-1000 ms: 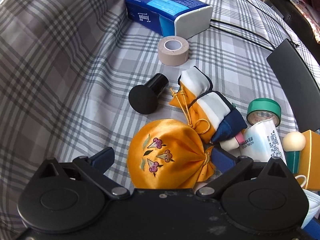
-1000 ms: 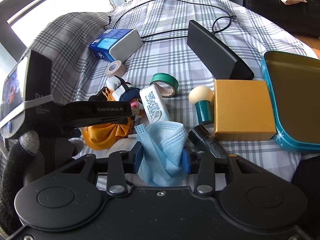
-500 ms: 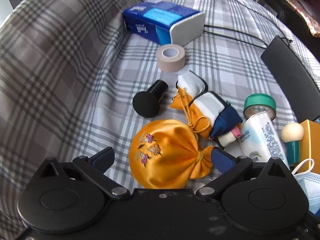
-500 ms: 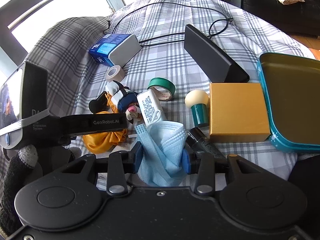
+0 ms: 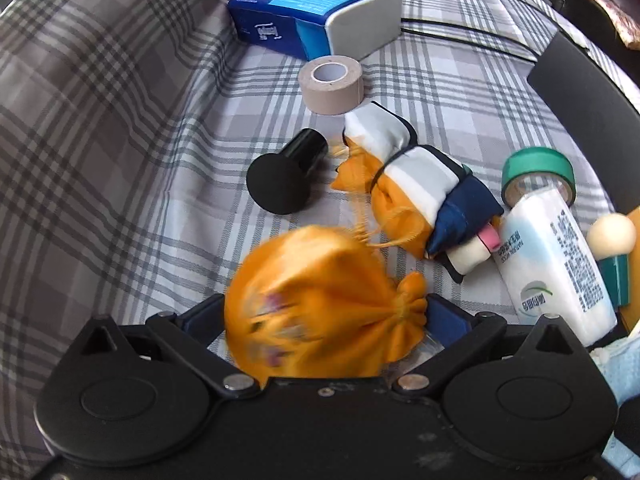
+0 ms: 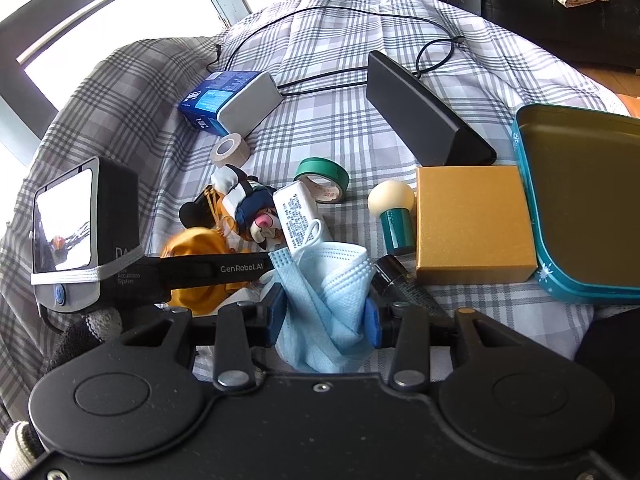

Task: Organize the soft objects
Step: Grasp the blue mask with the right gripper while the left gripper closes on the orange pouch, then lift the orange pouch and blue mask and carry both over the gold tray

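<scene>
Grey plaid cloth covers the tabletop; all places below are logged relative to the gold square box.

Teal metal tin, open, gold interior: touching the box's right side.
Black wedge-shaped slab: just behind the box.
Blue and grey tissue pack: well behind and left of the box, black cable running past it.

Your left tongs: well left of the box, clamped on the orange satin drawstring pouch. The pouch is motion-blurred, gathered neck against the right pad, and I cannot tell whether it clears the cloth.
Your right tongs: near the box's front-left corner, closed on the crumpled light blue face mask, which bulges up between the blue pads.

White, navy and orange stuffed cloth toy: left of the box, lying on the cloth just beyond the pouch.
White tube with printed label: between toy and box.
Green tape roll: left of the box, behind the tube.
Beige tape roll: farther left, near the tissue pack.
Cream ball on teal cylinder: touching the box's left side.
Black flared cap: left of the toy.
</scene>
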